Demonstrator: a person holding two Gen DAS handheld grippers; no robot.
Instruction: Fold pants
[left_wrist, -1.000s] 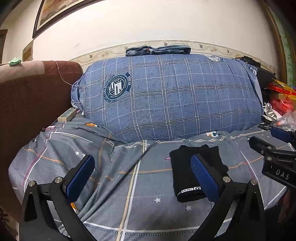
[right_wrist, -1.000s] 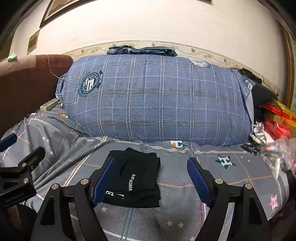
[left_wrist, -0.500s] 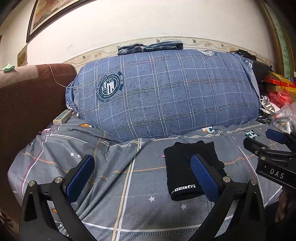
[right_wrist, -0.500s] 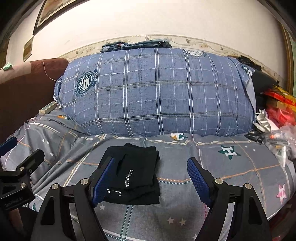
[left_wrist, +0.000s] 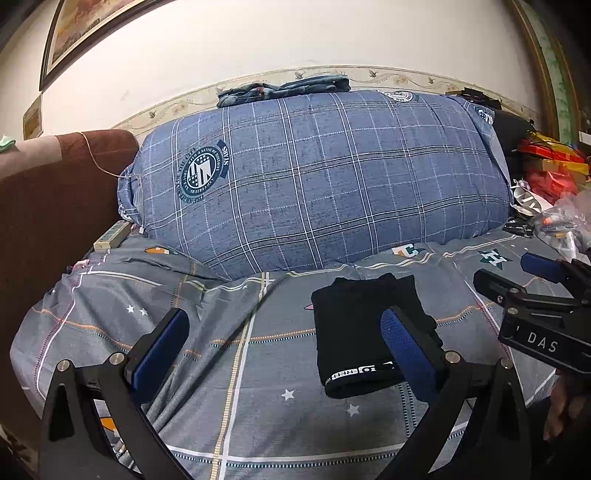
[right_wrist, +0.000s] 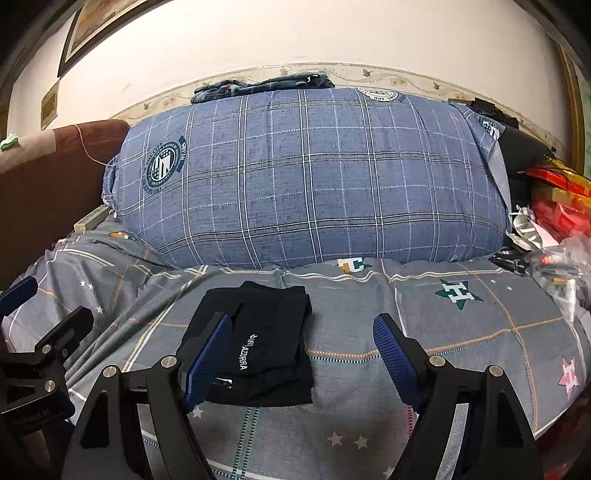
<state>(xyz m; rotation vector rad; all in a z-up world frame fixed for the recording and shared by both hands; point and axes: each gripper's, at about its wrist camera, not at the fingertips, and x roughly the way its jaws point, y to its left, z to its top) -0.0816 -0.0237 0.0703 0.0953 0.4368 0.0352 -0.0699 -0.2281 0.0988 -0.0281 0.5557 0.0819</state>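
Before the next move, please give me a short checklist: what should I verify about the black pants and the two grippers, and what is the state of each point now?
1. Black pants lie as a compact folded bundle on the grey bedsheet: ok.
2. Left gripper open, nothing between its pads: ok.
3. Right gripper open, holding nothing: ok.
4. Neither gripper touches the pants; the pads only stand in front of them in each view: ok.
5. Sheet around the bundle free of other items; the clutter stays at the far right edge: ok.
6. Fold edges lined up evenly underneath: cannot tell, the lower layers are hidden.
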